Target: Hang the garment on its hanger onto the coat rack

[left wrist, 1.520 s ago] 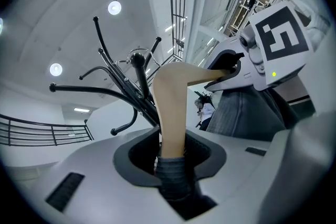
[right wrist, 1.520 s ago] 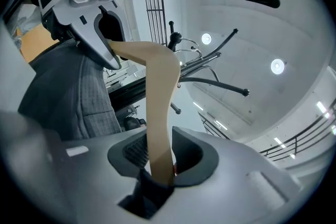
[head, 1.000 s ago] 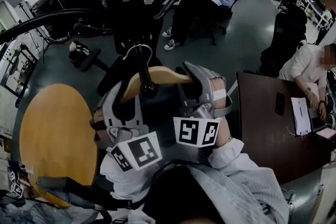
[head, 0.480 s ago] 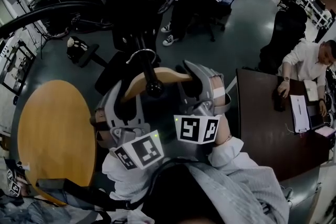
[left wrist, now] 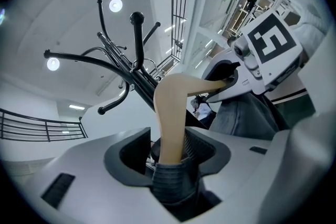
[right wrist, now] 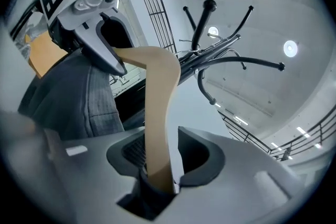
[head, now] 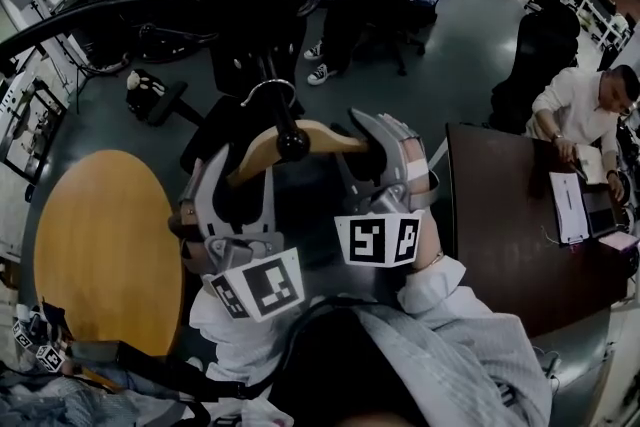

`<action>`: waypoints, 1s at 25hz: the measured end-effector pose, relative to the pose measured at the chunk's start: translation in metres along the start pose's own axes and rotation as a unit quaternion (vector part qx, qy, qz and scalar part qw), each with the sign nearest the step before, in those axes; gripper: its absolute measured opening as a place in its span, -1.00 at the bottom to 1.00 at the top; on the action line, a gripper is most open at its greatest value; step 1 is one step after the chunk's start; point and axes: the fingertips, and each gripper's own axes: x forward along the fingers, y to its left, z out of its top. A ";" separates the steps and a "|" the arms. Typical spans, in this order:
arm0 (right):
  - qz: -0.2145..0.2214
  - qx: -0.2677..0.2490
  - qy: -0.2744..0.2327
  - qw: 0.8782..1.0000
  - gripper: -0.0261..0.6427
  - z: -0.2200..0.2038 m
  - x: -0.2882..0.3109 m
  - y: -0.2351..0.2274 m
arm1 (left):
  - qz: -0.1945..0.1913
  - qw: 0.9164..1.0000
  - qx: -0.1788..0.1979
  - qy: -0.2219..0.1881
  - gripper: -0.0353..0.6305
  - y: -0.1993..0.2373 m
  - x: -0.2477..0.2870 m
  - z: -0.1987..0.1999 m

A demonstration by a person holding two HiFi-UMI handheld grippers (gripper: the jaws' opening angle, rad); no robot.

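Note:
A wooden hanger carries a dark grey garment. Its metal hook sits over a black arm of the coat rack, close to the pole. My left gripper stands around the hanger's left arm. In the left gripper view its jaws are opening, with a gap beside the hanger, so the left gripper is open. My right gripper is around the right arm. Its jaws are opening too, and a thin gap shows beside the hanger in the right gripper.
A round wooden table lies at the lower left. A dark desk stands at the right, with a person seated at it. Another person reclines in a chair behind the rack. Curved black rack arms spread overhead.
The hanger and its hook have edged a little further toward the rack pole. Both grippers stay around the hanger's arms.

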 end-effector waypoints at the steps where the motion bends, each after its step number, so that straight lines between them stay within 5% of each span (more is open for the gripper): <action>1: 0.006 0.000 -0.006 1.000 -0.57 0.003 -0.004 0.002 | -0.005 1.000 0.002 -0.001 -0.34 -0.002 -0.004 0.000; 17: 0.049 0.022 -0.054 0.997 -0.43 0.042 -0.071 0.008 | -0.004 0.999 -0.017 -0.029 -0.29 0.002 -0.059 0.025; 25: 0.012 0.122 -0.064 0.990 -0.42 0.039 -0.109 -0.013 | -0.021 0.991 -0.099 -0.086 -0.30 -0.020 -0.075 0.059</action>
